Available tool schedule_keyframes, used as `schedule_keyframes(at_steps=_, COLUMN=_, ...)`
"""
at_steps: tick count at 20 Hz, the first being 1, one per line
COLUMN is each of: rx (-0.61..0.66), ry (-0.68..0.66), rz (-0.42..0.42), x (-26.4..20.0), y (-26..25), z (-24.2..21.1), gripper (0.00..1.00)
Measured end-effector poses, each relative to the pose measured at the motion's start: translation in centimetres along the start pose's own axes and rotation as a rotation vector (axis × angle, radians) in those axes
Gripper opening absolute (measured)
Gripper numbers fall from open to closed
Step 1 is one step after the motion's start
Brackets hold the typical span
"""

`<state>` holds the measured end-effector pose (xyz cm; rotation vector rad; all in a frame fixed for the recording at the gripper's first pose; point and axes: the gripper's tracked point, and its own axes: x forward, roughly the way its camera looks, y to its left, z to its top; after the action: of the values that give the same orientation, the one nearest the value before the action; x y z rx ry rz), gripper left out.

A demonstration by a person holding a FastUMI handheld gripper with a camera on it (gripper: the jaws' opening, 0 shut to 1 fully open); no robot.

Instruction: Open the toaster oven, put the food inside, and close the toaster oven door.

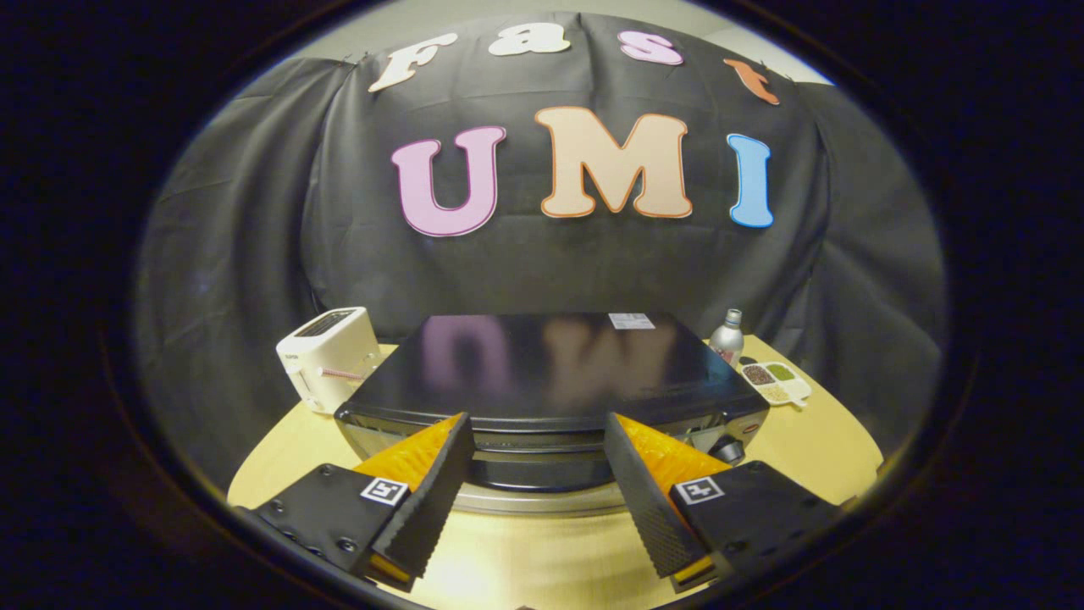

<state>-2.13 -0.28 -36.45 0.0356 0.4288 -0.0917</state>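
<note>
Fingers of the gripper (539,453) stand spread and empty, nothing pressed between them. Straight ahead and very near, the toaster oven (550,373) sits broadside on the table (813,449), its door front spanning the gap, apparently shut.

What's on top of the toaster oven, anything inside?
On the toaster oven top: just a small pale sticker. Door looks closed, so the inside is hidden. Open gripper straddles its front.

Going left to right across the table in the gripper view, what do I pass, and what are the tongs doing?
White toaster → black toaster oven → silver bottle → divided dish. The tongs are open, just short of the oven's front.
</note>
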Motion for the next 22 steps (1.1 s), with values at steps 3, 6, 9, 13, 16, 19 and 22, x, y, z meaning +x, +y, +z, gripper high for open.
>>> schedule_keyframes(at_steps=3, rx=-0.003, ry=0.014, rz=0.005, x=-1.0, y=-0.1, z=-0.6, gripper=0.98)
schedule_keyframes(at_steps=6, rx=-0.008, ry=0.038, rz=0.008, x=-2.6, y=-0.2, z=-1.7, gripper=0.99)
schedule_keyframes(at_steps=9, rx=-0.008, ry=0.068, rz=0.008, x=-4.6, y=-0.4, z=-3.6, gripper=0.98)
schedule_keyframes(at_steps=13, rx=-0.038, ry=0.131, rz=0.017, x=-7.0, y=-0.4, z=-6.8, gripper=0.98)
schedule_keyframes(at_steps=16, rx=-0.045, ry=0.175, rz=0.019, x=-8.0, y=-0.6, z=-8.9, gripper=0.98)
schedule_keyframes(at_steps=19, rx=-0.043, ry=0.208, rz=0.021, x=-8.4, y=-0.6, z=-10.1, gripper=0.98)
schedule_keyframes(at_steps=22, rx=-0.051, ry=0.246, rz=0.020, x=-8.8, y=-0.6, z=-11.5, gripper=0.98)
